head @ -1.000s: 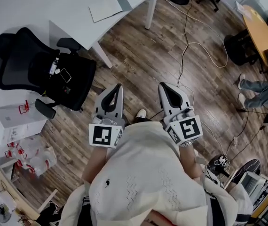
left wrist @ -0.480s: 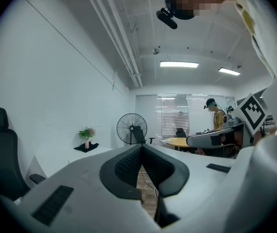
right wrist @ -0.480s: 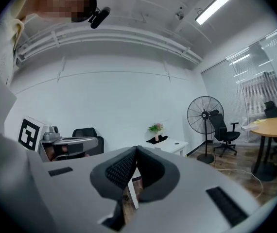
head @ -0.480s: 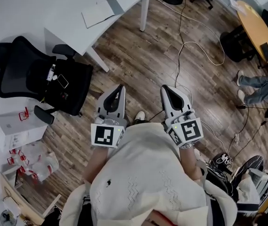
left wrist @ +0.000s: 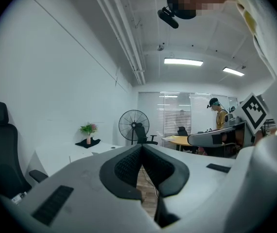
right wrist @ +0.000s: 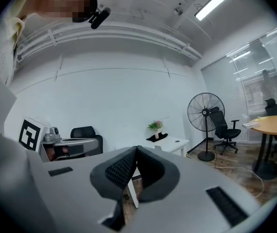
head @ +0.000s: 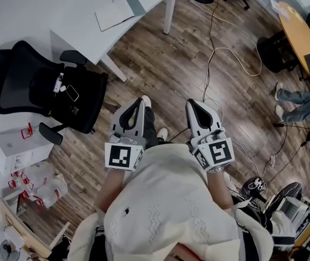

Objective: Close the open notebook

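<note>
Both pairs of fingers are clenched on nothing. The left gripper (left wrist: 141, 147) shows its two black pads meeting tip to tip with only floor behind them, and the right gripper (right wrist: 135, 149) shows the same. The two are held side by side at the person's waist, near each other but apart, and both point forward over the wooden floor (head: 160, 64).

The work on the notebook (head: 114, 13) has not yet begun; I judge this to be the approach. It lies well ahead of the fingertips and off to the left of the left gripper, on the white desk (head: 57, 15), near the desk's edge above one leg. A black office chair (head: 46, 86) stands to the left of the left gripper, short of the desk. A cable (head: 215, 58) trails across the floor ahead of the right gripper.

The next move likely calls for closing the gap to the desk and parting one gripper's fingers. They would then catch the free edge of a cover or page and fold it over onto the other half, with the second gripper free to steady the book.

From here the notebook looks flat and thin: a pale spread with a darker grey panel along its right side. It is too small to make out the spine or which half is loose.
</note>
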`<state>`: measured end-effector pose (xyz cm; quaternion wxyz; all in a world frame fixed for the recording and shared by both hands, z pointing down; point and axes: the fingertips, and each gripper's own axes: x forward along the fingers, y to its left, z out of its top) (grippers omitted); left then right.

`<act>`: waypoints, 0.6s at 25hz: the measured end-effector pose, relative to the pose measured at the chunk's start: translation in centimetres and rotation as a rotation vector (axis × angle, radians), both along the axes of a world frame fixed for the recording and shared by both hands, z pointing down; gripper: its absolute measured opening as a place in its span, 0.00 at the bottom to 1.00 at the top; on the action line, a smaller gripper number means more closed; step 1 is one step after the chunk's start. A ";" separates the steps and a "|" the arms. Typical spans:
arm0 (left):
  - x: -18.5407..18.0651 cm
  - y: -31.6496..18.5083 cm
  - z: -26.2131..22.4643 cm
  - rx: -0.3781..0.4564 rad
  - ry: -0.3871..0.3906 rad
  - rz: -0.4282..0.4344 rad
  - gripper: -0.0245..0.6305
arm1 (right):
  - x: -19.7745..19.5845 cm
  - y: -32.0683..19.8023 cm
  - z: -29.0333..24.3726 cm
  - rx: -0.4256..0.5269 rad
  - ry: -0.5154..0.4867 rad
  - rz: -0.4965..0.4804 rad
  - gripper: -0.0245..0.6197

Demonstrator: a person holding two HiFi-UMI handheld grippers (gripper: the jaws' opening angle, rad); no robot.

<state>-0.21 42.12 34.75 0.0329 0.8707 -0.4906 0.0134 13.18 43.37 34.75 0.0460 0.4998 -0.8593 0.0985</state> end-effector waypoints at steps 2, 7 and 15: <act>0.6 -0.8 0.1 -0.010 0.015 0.011 0.06 | 0.1 -0.6 0.2 -0.005 0.008 -0.002 0.04; 2.2 -3.2 0.5 -0.033 0.017 0.050 0.06 | 1.2 -3.0 1.1 -0.028 0.020 0.030 0.04; 2.6 -9.0 -0.2 -0.029 0.032 0.058 0.06 | 1.4 -8.4 0.5 -0.026 0.032 0.027 0.04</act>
